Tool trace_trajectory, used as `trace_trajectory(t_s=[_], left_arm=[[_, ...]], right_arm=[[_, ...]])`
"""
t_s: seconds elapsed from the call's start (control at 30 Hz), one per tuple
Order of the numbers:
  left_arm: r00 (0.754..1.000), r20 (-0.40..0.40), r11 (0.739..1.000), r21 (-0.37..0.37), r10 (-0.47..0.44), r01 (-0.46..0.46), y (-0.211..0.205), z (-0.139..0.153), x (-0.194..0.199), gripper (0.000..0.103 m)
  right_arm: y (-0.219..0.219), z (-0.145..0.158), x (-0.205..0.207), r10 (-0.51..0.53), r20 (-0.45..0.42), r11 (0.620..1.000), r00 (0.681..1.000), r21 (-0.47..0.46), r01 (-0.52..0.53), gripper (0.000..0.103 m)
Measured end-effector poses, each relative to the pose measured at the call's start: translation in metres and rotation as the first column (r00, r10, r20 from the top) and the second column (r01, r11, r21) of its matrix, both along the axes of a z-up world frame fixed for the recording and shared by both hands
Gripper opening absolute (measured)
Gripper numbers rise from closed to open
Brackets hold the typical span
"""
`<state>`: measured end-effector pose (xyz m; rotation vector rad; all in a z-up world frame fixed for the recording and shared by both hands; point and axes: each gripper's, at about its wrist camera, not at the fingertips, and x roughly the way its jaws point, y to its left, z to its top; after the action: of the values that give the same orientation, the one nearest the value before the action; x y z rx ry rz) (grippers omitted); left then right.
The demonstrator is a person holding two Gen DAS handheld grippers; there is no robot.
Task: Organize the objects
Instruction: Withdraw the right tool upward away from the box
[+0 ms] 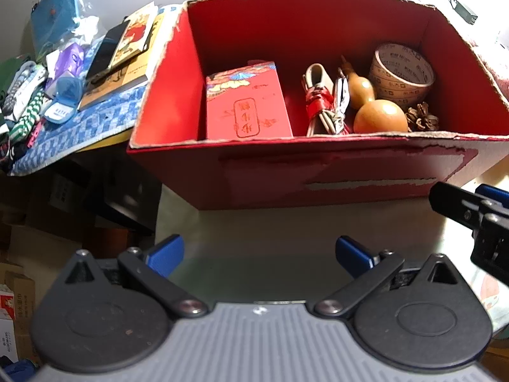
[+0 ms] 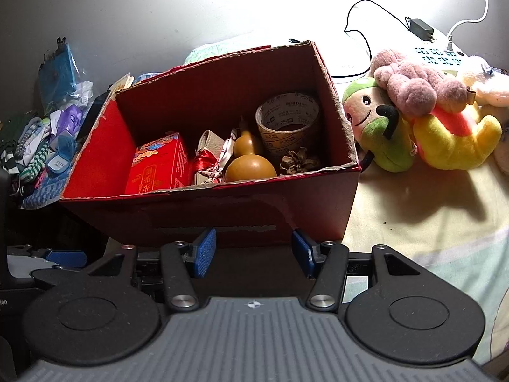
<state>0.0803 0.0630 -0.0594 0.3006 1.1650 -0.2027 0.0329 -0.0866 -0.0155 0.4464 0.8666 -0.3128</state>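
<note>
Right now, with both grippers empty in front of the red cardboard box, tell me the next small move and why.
Probably swing the right gripper right toward the green and yellow plush toy lying beside the red cardboard box. Both grippers are open and hold nothing; the left gripper faces the box front. The box has free floor between the red packet and the near wall.

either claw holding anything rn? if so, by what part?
Nothing held. Left claw and right claw are both open and empty, short of the red box.
</note>
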Motion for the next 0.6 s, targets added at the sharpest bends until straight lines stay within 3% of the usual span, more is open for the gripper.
trace_trajectory(t_s=[0.47, 0.6], left_arm=[[1.0, -0.007, 1.0, -0.003, 0.014, -0.014, 0.004, 0.002, 0.006, 0.102], [1.0, -0.015, 0.999, -0.033, 0.005, -0.006, 0.006, 0.012, 0.005, 0.101]], right_arm=[[0.003, 0.001, 0.006, 0.009, -0.01, 1.0, 1.0, -0.013, -0.009, 0.056], [0.002, 0.008, 0.006, 0.009, 0.006, 1.0, 1.0, -0.004, -0.009, 0.056]])
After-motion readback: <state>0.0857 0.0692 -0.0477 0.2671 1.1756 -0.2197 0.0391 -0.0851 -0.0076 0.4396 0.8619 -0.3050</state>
